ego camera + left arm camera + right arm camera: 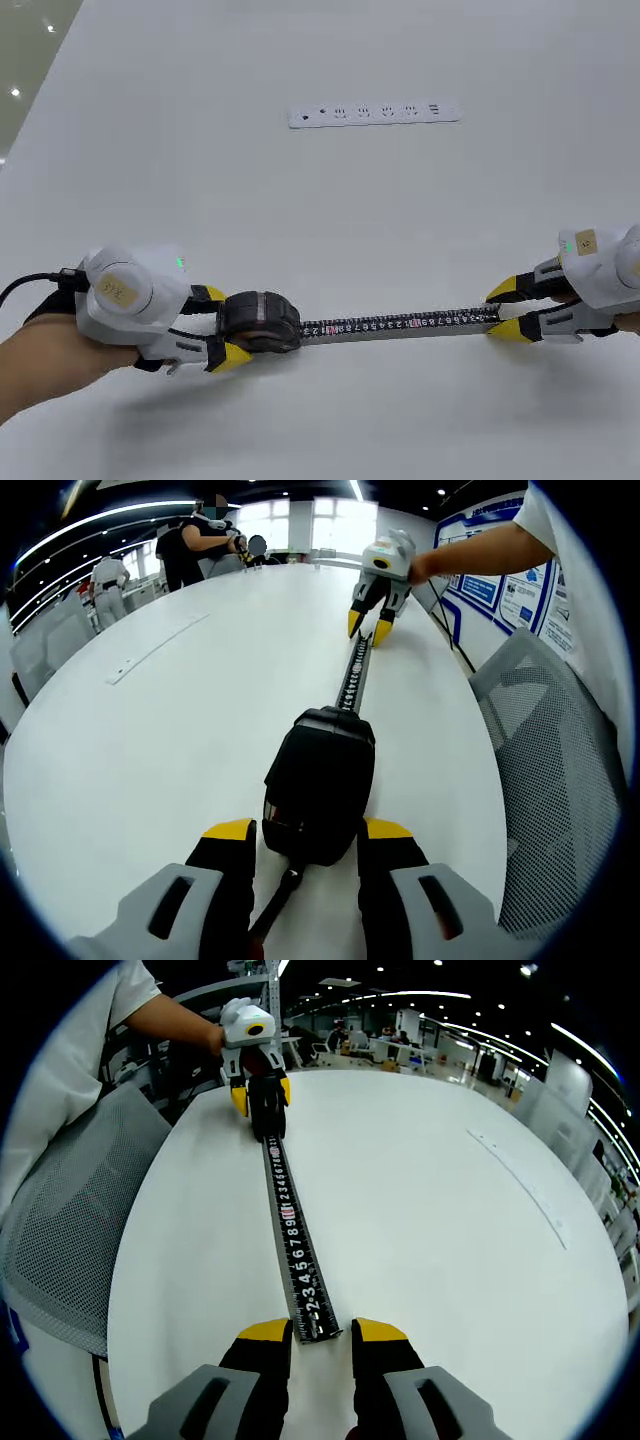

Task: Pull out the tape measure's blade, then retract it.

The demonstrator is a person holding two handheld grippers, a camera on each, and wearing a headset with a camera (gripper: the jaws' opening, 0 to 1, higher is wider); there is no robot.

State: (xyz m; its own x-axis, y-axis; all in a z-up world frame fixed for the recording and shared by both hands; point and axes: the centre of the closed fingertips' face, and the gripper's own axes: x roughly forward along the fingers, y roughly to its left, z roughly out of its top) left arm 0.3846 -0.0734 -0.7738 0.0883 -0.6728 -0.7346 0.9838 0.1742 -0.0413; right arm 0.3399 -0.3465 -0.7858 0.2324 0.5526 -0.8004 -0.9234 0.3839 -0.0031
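Note:
A black tape measure case [260, 321] [320, 780] lies on the white table [330, 220], and my left gripper [225, 324] [309, 830] is shut on its sides. Its numbered blade [400, 324] [352, 675] [293, 1240] runs flat along the table to the right. The blade's end lies between the yellow fingertips of my right gripper [505, 311] [322, 1332], whose jaws stand apart and wider than the blade. From the right gripper view the left gripper [258, 1095] and case [267, 1110] show at the far end.
A white power strip [375, 112] [155, 645] [520, 1185] lies farther back on the table. A grey mesh chair [560, 780] [70, 1210] stands at the table's near edge. People [200, 540] work at the table's far end.

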